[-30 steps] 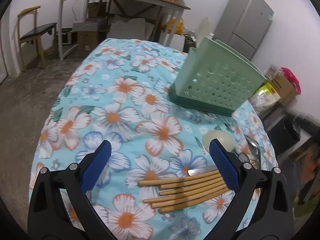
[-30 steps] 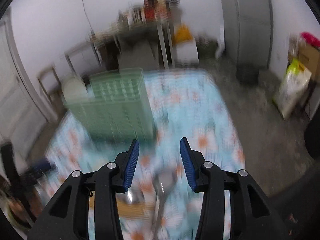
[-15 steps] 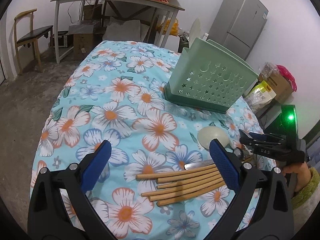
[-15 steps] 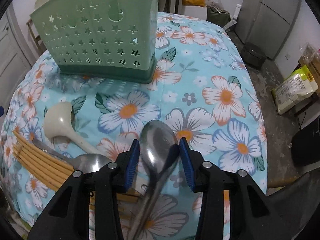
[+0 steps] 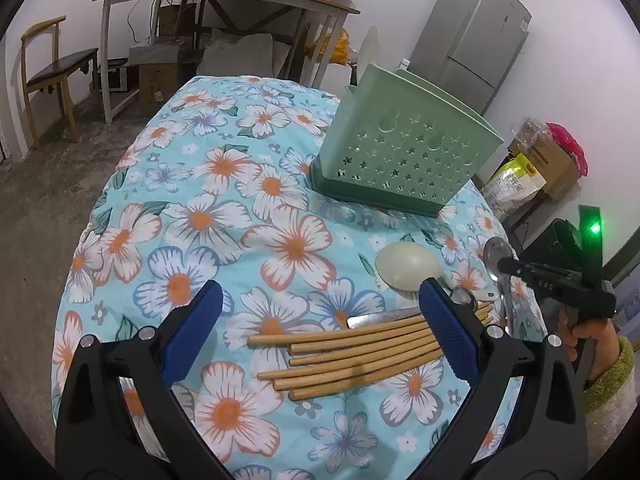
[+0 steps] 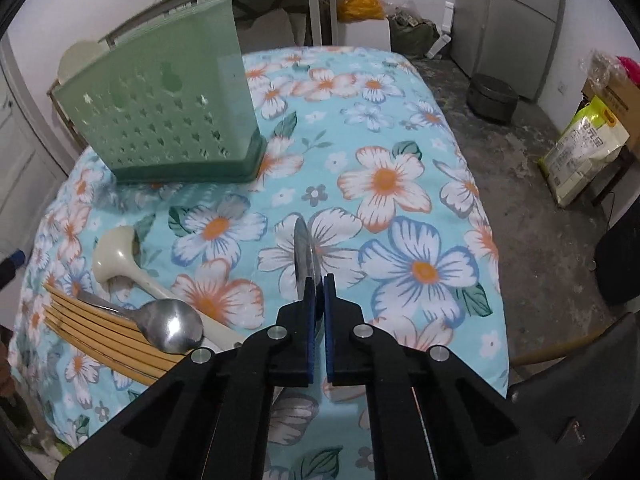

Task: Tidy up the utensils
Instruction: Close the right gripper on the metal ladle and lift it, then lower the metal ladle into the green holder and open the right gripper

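**Right fingers clamp a steel spoon; the green holder waits behind**

Left wrist view: my left gripper [image 5: 320, 328] hovers with its blue-padded fingers wide apart, nothing between them. Past them lies a fan of bamboo chopsticks [image 5: 352, 354], round and smooth, on the floral quilted cloth [image 5: 200, 220]. A flat steel handle [image 5: 380, 318] runs along their far edge. Just beyond sits a cream plastic ladle [image 5: 406, 266], bowl down. The green plastic utensil holder [image 5: 404, 156], pierced with star-shaped holes, stands upright farther back; I cannot see inside it from here. At the right edge my right gripper [image 5: 516, 270] has come in lower and closer than half a second ago, and a steel spoon [image 5: 494, 254] stands out of its tip.

Right wrist view: my fingers are pressed together on that steel spoon [image 6: 306, 252], which now stands on edge, its thin rim towards the camera. Half a second ago its bowl lay face up between open pads. A second, shiny spoon [image 6: 172, 326] rests across the ladle's handle and the chopsticks at the left. The holder [image 6: 168, 116] stands behind them, well apart from the held spoon; its top is out of sight.
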### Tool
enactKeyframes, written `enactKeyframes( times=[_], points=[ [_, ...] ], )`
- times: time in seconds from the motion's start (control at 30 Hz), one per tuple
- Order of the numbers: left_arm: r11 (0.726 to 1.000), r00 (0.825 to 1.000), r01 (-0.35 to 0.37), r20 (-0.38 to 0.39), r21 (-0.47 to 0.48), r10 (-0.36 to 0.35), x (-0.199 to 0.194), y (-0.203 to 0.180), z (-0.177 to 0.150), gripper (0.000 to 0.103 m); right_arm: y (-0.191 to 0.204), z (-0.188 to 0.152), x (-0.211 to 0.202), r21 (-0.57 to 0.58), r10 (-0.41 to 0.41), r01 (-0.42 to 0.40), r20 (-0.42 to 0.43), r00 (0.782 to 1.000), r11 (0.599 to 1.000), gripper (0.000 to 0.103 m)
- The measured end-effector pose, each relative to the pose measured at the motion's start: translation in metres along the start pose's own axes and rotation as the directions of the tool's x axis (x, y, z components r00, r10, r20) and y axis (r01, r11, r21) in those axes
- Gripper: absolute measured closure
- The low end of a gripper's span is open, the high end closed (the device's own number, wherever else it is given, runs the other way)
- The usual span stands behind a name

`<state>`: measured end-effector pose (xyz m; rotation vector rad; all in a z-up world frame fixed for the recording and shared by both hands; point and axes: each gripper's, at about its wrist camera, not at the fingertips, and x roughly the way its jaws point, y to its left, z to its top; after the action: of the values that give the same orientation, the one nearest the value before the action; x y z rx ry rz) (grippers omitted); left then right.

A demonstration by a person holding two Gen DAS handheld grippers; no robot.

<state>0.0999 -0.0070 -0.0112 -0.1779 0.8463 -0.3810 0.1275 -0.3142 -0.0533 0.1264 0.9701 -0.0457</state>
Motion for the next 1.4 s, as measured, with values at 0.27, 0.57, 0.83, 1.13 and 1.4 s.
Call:
enactKeyframes(
  times=[0.27,0.57,0.83,1.13,1.4],
  points=[
    [0.999,0.999,-0.030,-0.017,0.011,0.030,0.008,-0.005,0.005,0.008,-0.001,0.038,-0.098,-0.015,0.014,-0.010,0.342,0.940,1.000,0.099],
    [1.000,0.999,-0.006,-0.042,0.003,0.006,0.018,-0.018,-0.003,0.008,0.012,0.110,-0.182,-0.019,0.126,-0.181,0.788,0.603,0.983,0.099],
    [1.000,1.000,0.017,0.001,0.000,-0.017,0.013,-0.014,0.000,0.008,0.059,0.148,-0.114,-0.095,0.149,-0.122,0.809,0.569,0.988,0.099],
    [0.999,0.999,0.052,0.006,-0.011,-0.052,0.019,-0.008,0.003,0.008,0.061,0.116,-0.063,-0.157,0.181,-0.099,0.692,0.699,0.983,0.072],
    [0.993,0.993,0.119,0.020,-0.018,-0.118,0.012,-0.010,0.002,0.008,0.036,0.084,-0.117,-0.131,0.228,-0.195,0.724,0.651,0.972,0.060]
  ],
)
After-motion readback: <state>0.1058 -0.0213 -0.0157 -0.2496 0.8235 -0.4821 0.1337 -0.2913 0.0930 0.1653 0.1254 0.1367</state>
